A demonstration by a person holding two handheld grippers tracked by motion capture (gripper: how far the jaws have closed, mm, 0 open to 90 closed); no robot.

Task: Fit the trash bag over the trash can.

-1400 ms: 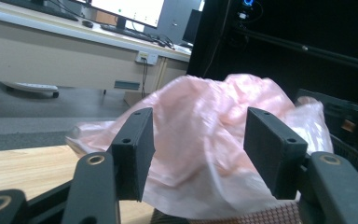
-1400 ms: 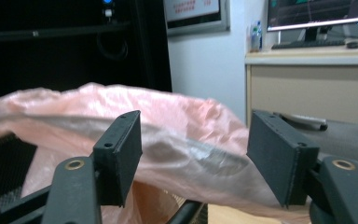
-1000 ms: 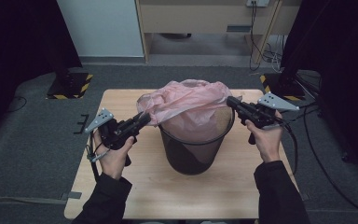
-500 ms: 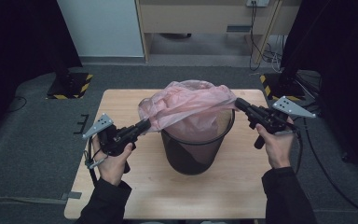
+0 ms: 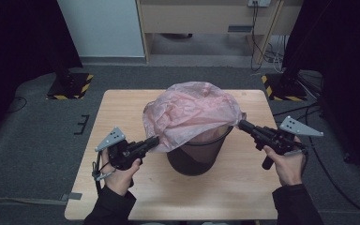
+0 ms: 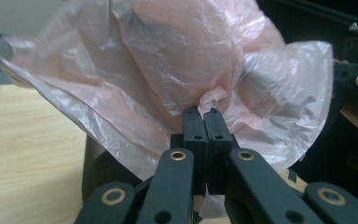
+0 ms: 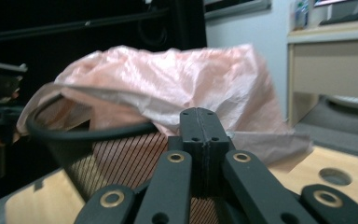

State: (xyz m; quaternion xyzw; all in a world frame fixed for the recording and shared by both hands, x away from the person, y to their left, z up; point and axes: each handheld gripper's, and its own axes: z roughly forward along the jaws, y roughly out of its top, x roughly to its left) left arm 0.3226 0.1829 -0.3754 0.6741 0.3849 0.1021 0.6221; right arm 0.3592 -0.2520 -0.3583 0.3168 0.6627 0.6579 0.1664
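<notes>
On the left side of the wooden table [image 5: 122,197], the left gripper [image 5: 155,140] has its jaws pressed together on the left edge of the pink plastic bag [image 5: 192,112]; in the left gripper view the thin film [image 6: 168,70] bunches just above the closed fingertips. These jaws have just been closing, with the film between them.

The bag lies draped over the mouth of the black mesh wastebasket [image 5: 197,157], which stands in the middle of the table. It is puffed up like a dome and does not yet sit around the rim. It looks very light, soft and a little slippery, and such thin film probably tears if it is pulled hard against the rim [image 7: 88,133]. The good place to hold it is the open hem, at two opposite sides, as now.

Whether the basket holds anything cannot be told, because the bag covers it.

On the right, the right gripper [image 5: 242,124] is also clamped on the bag's right edge.
</notes>
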